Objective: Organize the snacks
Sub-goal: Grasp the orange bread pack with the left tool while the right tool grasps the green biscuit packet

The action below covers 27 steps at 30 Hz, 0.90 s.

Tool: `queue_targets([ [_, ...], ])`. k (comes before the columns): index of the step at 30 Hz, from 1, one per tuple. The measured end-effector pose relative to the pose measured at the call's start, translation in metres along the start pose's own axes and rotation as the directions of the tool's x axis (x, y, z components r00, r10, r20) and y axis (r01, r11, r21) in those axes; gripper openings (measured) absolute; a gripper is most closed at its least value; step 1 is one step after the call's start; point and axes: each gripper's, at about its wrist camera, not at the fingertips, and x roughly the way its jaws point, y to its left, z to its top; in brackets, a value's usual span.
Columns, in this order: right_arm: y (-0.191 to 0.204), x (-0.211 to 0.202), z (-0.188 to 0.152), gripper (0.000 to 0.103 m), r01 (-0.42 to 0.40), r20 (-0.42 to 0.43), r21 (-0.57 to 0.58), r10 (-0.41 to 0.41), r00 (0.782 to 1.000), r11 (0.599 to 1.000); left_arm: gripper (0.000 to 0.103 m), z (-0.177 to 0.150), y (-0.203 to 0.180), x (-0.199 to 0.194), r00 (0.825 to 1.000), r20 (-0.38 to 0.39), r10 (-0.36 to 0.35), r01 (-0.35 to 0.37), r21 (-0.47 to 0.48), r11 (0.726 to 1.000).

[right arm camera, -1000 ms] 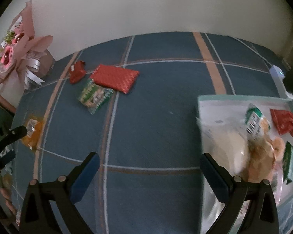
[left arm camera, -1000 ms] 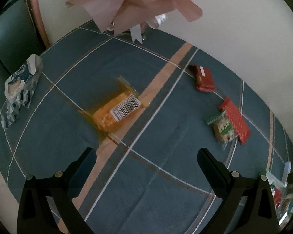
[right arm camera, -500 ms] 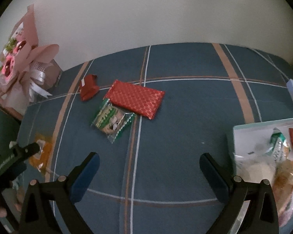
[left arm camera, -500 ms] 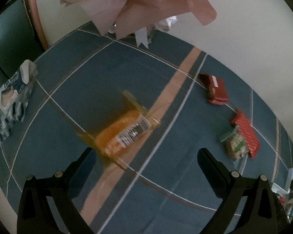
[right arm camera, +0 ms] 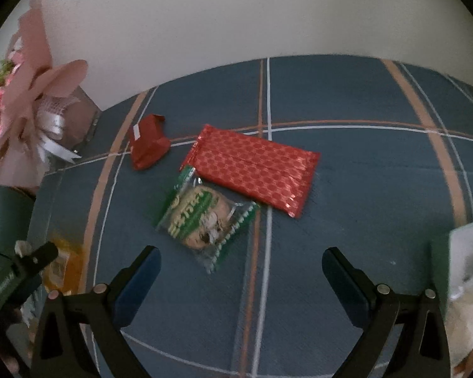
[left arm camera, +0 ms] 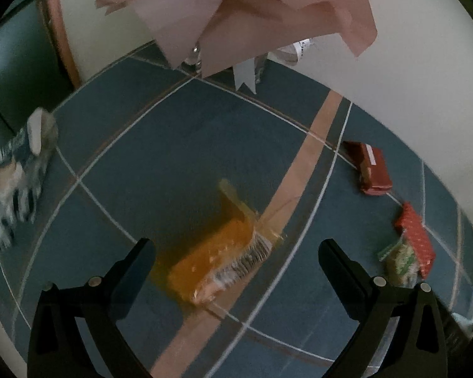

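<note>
An orange snack pack [left arm camera: 217,267] with a barcode lies on the blue plaid cloth, between the open fingers of my left gripper [left arm camera: 236,261], just ahead of them. It also shows in the right wrist view [right arm camera: 63,264]. My right gripper [right arm camera: 241,266] is open and empty, hovering just short of a green cookie pack [right arm camera: 205,217]. A large red patterned pack [right arm camera: 252,168] lies behind the cookie pack, touching it. A small dark red pack [right arm camera: 148,146] lies to their left. The same three show in the left wrist view at right, cookie pack [left arm camera: 400,261].
A pink flower bouquet [left arm camera: 236,15] stands at the table's back by the wall. A blue and white multi-pack [left arm camera: 15,176] lies at the left edge. A pale tray [right arm camera: 463,271] with several snacks sits at the right edge of the right wrist view.
My left gripper has moved forward and down over the orange pack, which now sits between its fingers. My right gripper has swung left from the tray toward the cookie pack.
</note>
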Motion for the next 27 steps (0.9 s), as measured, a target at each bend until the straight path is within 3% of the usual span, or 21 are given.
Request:
queue_targets([
  [5,0.007,0.014,0.018,0.103,-0.004,-0.028,0.047,0.005,1.0,0.999,0.103,0.012,-0.003,0.0,1.0,0.024,-0.017,0.015,0.11,0.994],
  [10,0.02,0.028,0.029,0.103,0.028,-0.07,0.065,-0.023,0.997,0.997,0.103,0.014,-0.008,0.007,1.0,0.02,0.009,-0.013,0.25,0.968],
  [23,0.038,0.052,0.042,0.083,0.12,-0.155,0.09,-0.106,0.982,0.989,0.101,0.013,-0.017,0.028,0.999,-0.049,-0.005,0.024,0.386,0.922],
  [27,0.042,0.054,0.044,0.074,0.127,-0.168,0.092,-0.11,0.98,0.988,0.087,0.009,-0.015,0.036,0.997,-0.08,-0.008,0.037,0.374,0.926],
])
